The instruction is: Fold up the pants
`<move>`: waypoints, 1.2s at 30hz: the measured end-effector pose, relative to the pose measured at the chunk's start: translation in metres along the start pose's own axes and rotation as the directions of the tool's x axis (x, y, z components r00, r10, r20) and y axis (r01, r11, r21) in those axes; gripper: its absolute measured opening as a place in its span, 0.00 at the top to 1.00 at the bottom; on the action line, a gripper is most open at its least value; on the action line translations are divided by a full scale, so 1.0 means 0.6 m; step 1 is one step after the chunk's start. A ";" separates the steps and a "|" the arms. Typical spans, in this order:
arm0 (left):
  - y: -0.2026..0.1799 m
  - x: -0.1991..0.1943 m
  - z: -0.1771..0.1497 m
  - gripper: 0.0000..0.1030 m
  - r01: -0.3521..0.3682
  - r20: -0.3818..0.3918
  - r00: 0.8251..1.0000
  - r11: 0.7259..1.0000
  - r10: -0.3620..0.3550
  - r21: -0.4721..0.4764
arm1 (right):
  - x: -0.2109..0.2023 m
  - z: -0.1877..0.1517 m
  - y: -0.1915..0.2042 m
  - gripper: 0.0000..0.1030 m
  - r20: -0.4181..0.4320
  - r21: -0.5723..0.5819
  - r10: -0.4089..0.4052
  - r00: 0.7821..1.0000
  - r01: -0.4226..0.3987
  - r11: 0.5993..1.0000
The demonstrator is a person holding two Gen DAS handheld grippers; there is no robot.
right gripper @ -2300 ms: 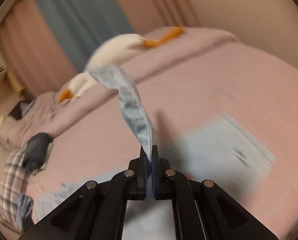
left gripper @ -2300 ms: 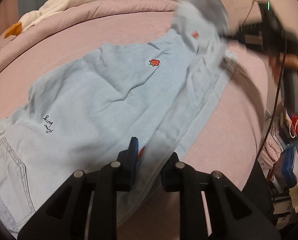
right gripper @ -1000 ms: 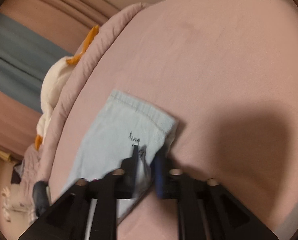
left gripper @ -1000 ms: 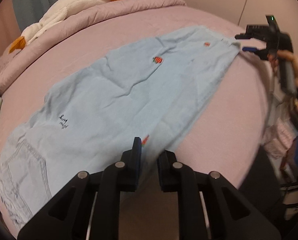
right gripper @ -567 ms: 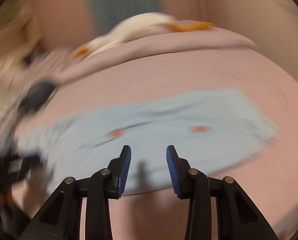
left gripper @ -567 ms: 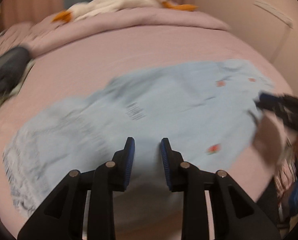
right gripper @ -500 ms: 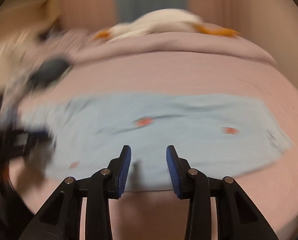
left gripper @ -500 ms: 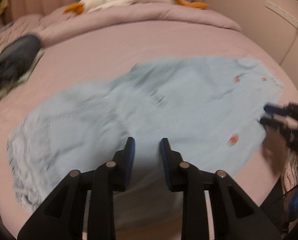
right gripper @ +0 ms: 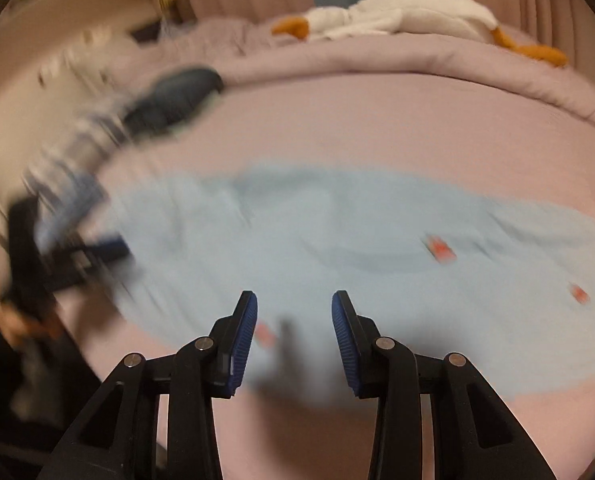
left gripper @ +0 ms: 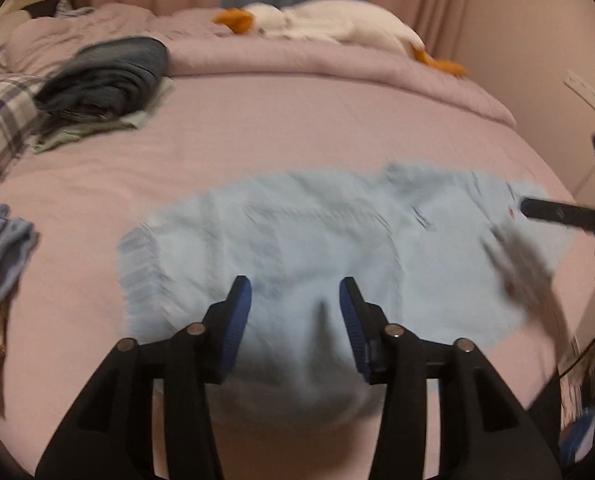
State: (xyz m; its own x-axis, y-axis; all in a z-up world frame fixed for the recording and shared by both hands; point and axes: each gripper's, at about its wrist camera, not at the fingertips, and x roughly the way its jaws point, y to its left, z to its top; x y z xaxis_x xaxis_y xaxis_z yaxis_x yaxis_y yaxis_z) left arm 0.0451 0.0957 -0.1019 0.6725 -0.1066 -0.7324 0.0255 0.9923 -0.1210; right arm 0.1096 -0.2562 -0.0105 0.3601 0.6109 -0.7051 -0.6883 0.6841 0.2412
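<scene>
Pants (left gripper: 321, 248) lie flat on the bed (left gripper: 297, 120), folded lengthwise, ready for a cross fold; left gripper (left gripper: 295, 304), jaws just widened, and right gripper (right gripper: 294, 316) hover above, both parted, empty.

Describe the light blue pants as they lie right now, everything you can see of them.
The light blue pants look like thin denim, with small red patches and dark stitched lettering, blurred here. They lie spread flat and lengthwise on the pink bed cover, slightly wrinkled. Neither tool grips them: the left tool and right tool hover open above the near edge.
</scene>
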 end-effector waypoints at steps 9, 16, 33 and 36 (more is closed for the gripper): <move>0.076 0.012 -0.026 0.51 0.002 0.005 1.000 0.997 -0.001 -0.082 | 0.155 0.121 0.013 0.62 -0.156 0.072 0.056 0.986 -0.045 0.996; 0.076 0.020 -0.024 0.50 -0.023 0.024 0.999 0.999 0.024 -0.043 | 0.219 0.115 0.035 0.65 -0.433 0.055 0.149 0.889 -0.139 0.989; 0.070 0.008 -0.025 0.51 -0.074 0.008 0.997 0.997 0.074 0.019 | 0.127 0.146 -0.004 0.72 -0.164 0.087 -0.035 0.986 0.049 0.995; 0.054 -0.003 -0.031 0.50 -0.096 0.027 0.995 0.994 0.094 0.060 | 0.073 0.097 0.030 0.72 -0.140 -0.058 -0.076 0.987 0.068 0.996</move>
State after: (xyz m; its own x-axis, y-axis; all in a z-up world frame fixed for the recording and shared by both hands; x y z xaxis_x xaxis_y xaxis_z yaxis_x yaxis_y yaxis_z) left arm 0.0310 0.1269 -0.1170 0.6915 -0.0109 -0.7223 0.0055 0.9999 -0.0099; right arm 0.1498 -0.1939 0.0021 0.3194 0.4956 -0.8077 -0.6977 0.6998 0.1535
